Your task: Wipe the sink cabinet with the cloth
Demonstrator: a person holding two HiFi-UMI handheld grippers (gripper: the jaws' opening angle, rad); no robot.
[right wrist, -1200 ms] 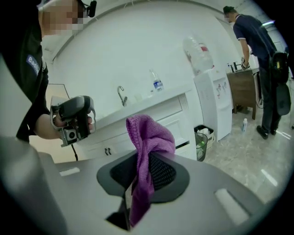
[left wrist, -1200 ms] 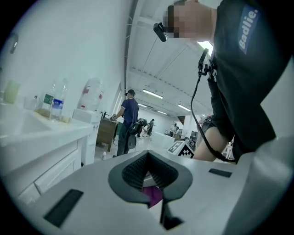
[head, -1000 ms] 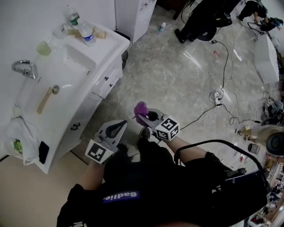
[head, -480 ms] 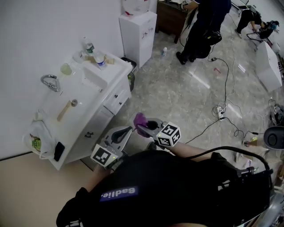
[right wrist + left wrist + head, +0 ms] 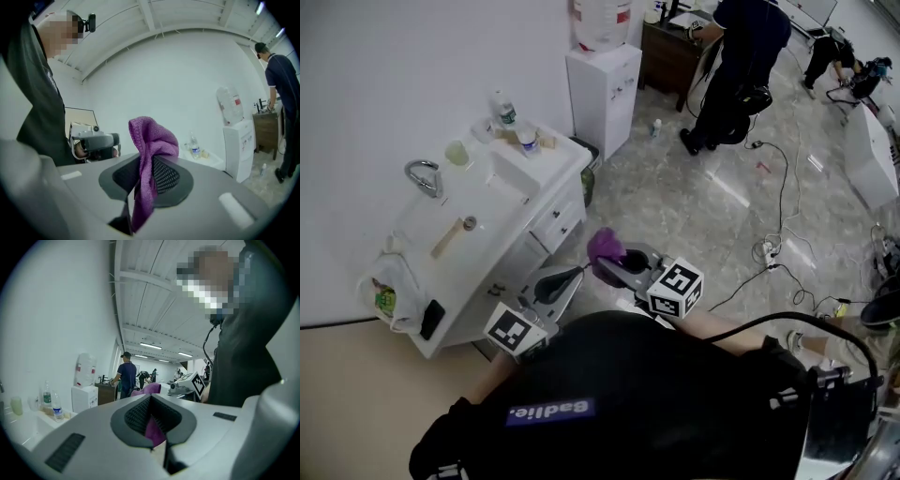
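Note:
The white sink cabinet (image 5: 492,258) stands against the wall at the left, its drawers facing the floor in front of me. My right gripper (image 5: 607,263) is shut on a purple cloth (image 5: 603,245). The cloth (image 5: 150,140) sticks up from between the jaws and hangs down through them. My left gripper (image 5: 570,276) is held beside it, nearer the cabinet, jaws shut with nothing in them. In the left gripper view the cloth (image 5: 147,389) shows beyond the left gripper (image 5: 152,404). Both grippers are in the air, apart from the cabinet.
On the counter are a faucet (image 5: 422,176), a cup (image 5: 457,153), two bottles (image 5: 525,139) and a wooden stick (image 5: 447,238). A plastic bag (image 5: 382,292) hangs at the cabinet's near end. A water dispenser (image 5: 602,70), a person (image 5: 741,66) and floor cables (image 5: 773,248) lie beyond.
The head view has tilted up and pulled back, so the cabinet looks smaller and farther. The right gripper has drifted slightly right, the cloth staying in its jaws.

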